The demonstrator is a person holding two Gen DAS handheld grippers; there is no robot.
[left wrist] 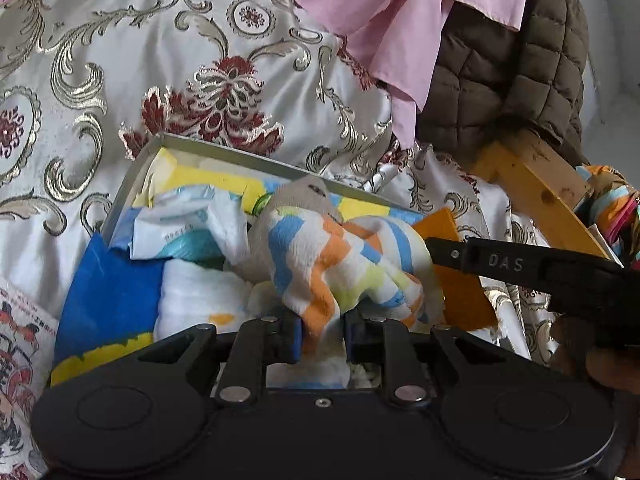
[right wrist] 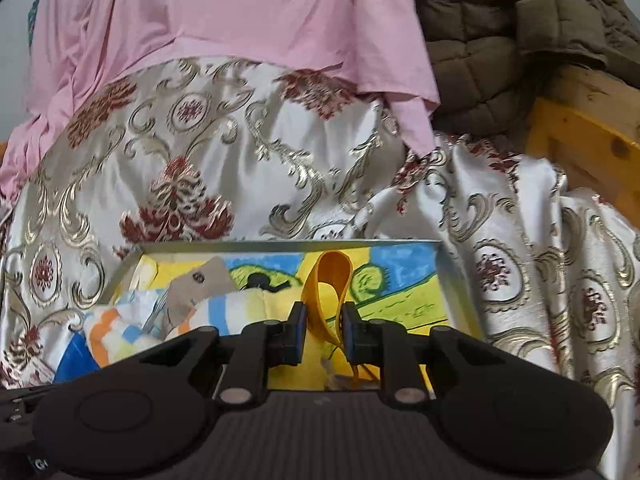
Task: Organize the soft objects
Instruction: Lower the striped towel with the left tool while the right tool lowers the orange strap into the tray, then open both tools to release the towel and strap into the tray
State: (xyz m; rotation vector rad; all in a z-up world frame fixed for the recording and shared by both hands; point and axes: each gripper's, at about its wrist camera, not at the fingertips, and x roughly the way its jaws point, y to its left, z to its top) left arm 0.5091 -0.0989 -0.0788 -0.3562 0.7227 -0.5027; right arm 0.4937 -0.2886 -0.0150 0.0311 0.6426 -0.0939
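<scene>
One shallow grey box [left wrist: 138, 168] lies on brocade bedding [left wrist: 100, 60]. The left gripper [left wrist: 322, 330] pinches one fuzzy striped sock [left wrist: 336, 260] over the box, at six o'clock. The right gripper [right wrist: 324, 330] seemingly nips one smooth orange strip [right wrist: 330, 280], looped.

brocade bedspread [right wrist: 248, 168], brown quilted jacket [right wrist: 500, 40]

R gripper [right wrist: 324, 334] pinching orange strip [right wrist: 330, 300] over box [right wrist: 456, 280].

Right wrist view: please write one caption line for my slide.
Right tool holds an orange strip over the open box, beside a striped sock, on a brocade bedspread.
</scene>
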